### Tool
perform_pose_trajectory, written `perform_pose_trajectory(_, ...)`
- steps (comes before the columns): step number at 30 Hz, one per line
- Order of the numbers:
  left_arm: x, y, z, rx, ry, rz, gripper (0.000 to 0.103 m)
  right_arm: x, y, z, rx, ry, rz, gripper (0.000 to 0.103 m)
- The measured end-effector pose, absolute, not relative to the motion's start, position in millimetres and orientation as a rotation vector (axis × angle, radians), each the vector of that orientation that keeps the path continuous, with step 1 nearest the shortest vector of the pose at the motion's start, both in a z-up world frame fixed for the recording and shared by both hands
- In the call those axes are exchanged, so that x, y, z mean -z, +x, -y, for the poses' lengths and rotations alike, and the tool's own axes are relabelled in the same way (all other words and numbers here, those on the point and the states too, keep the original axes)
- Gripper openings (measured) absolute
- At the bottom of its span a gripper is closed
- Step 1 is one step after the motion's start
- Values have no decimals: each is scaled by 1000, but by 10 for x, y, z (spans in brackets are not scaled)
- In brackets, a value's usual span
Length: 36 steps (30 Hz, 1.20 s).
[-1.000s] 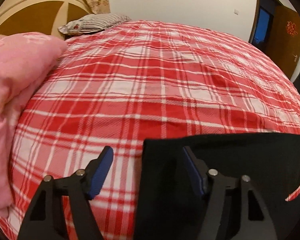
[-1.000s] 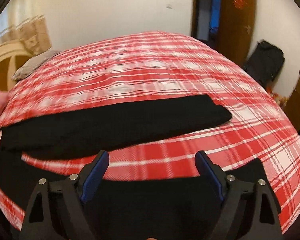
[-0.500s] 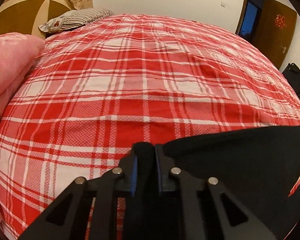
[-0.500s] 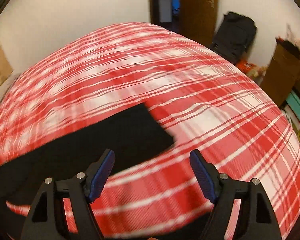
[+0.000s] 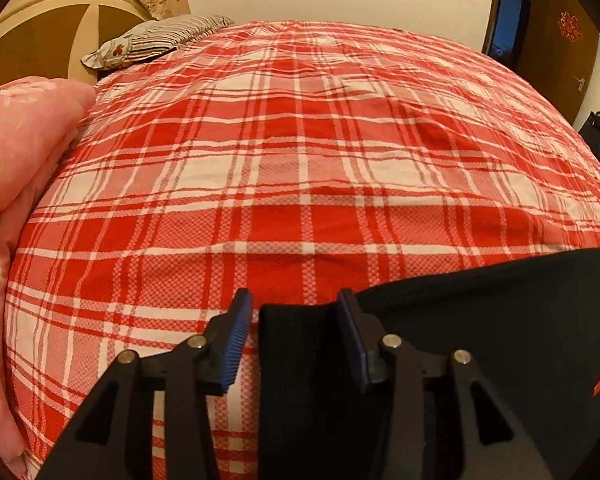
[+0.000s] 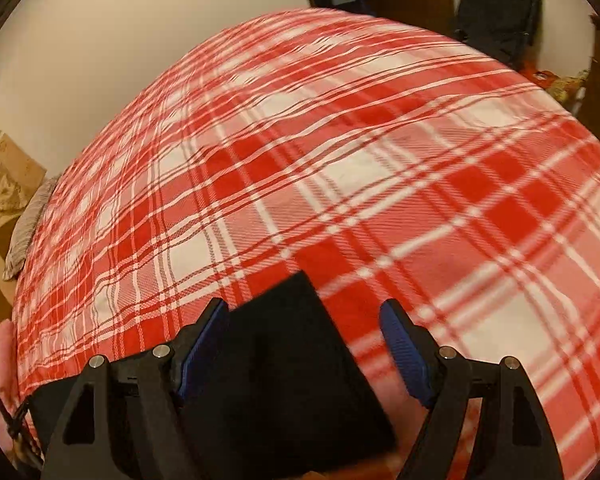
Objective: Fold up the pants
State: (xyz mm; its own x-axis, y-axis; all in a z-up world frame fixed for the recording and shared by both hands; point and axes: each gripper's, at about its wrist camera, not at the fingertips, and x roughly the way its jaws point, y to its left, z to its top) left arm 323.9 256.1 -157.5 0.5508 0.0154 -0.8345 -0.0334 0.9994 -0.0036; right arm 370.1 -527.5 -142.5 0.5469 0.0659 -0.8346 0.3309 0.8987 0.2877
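Observation:
Black pants (image 5: 480, 320) lie on the red plaid bed sheet (image 5: 300, 160), filling the lower right of the left wrist view. My left gripper (image 5: 296, 336) is open, and a raised corner of the pants stands between its blue pads, touching the right pad only. In the right wrist view the squared end of a black pant leg (image 6: 284, 380) lies flat on the sheet (image 6: 340, 160). My right gripper (image 6: 304, 344) hangs open over that end, its left finger at the cloth's edge and its right finger over bare sheet.
A pink quilt (image 5: 16, 160) is bunched along the bed's left side. A striped pillow (image 5: 156, 40) lies at the far corner by the headboard (image 5: 40, 32). A black bag (image 6: 496, 8) stands on the floor beyond the bed, near a brown door (image 5: 560, 40).
My left gripper shut on the pants' corner half a second ago and has since opened. My right gripper swept right along the leg to its end, staying open.

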Motion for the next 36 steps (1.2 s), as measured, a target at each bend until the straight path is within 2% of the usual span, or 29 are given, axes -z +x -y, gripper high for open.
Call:
perform_pose_trajectory(5, 1599, 3227, -2589, -15, -52, -986, 47, 1582, 3881, 5137, 151, 347, -1019, 79)
perform_pose_trajectory(7, 1600, 3219, -2579, 0, -46, -982, 42, 1598, 3918, 5116, 145, 308, -1021, 78)
perform_pose_trajectory(9, 1592, 3211, -2562, 33, -43, -975, 26, 1609, 3932, 5113, 137, 291, -1033, 55)
perform_pose_trajectory(11, 1579, 3220, -2524, 51, -34, -974, 13, 1608, 3922, 5115, 141, 272, -1044, 22)
perform_pose_trajectory(14, 1545, 3230, -2487, 36, -19, -971, 12, 1540, 3851, 5126, 135, 290, -1013, 6)
perform_pose_trajectory(26, 1104, 2945, -2564, 60, -59, -836, 11, 890, 3300, 4981, 96, 277, -810, 5)
perform_pose_trajectory(36, 767, 2418, -2737, 152, -160, -685, 11, 459, 2330, 5072, 1, 333, -602, 5)
